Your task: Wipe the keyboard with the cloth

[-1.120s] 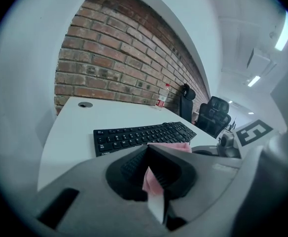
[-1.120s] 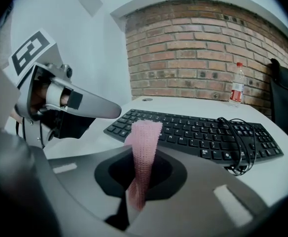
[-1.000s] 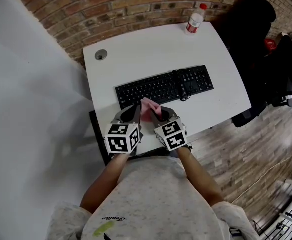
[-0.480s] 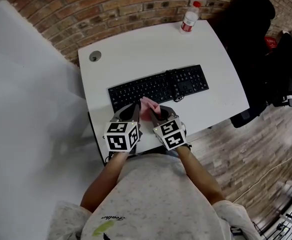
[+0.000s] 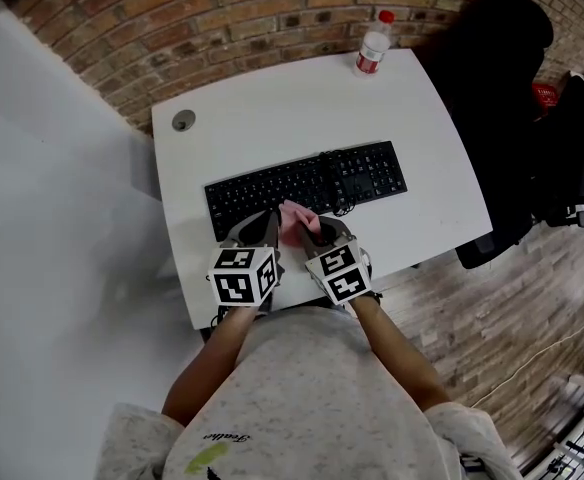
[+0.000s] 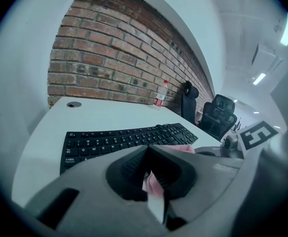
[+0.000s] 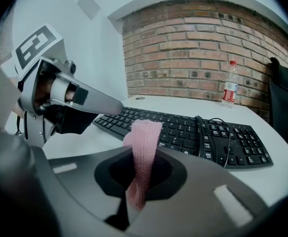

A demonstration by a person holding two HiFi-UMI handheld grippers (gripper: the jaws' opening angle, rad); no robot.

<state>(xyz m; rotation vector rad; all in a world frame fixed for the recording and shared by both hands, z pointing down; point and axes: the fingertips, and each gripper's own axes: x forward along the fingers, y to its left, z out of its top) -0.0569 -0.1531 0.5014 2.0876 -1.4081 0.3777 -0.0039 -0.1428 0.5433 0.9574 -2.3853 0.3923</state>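
The desk (image 5: 272, 108) lay bare from the keyboard (image 5: 272, 188) toward 12 o'clock, up to its far edge against the brick wall (image 5: 222, 13). Only a grommet (image 5: 183, 120) at 10 o'clock and a bottle (image 5: 372, 46) at 1 o'clock, by the far corner, broke that room. At 6 o'clock only a thin strip of desk was left between the keyboard and the near edge. A dark chair (image 5: 497, 58) stood past the desk's edge at 2 o'clock. The keyboard ran slantwise, black, with a cable (image 5: 334, 180) looped across it beside the number pad. The cloth (image 5: 296, 218) was pink and knit-textured, bunched into a narrow upright fold, held just over the keyboard's near edge at 6 o'clock. The left gripper (image 5: 272, 230) had its jaws pinched together on one end of the cloth, and the right gripper (image 5: 317, 233) was clamped on the other, with a strip standing up between its jaws.
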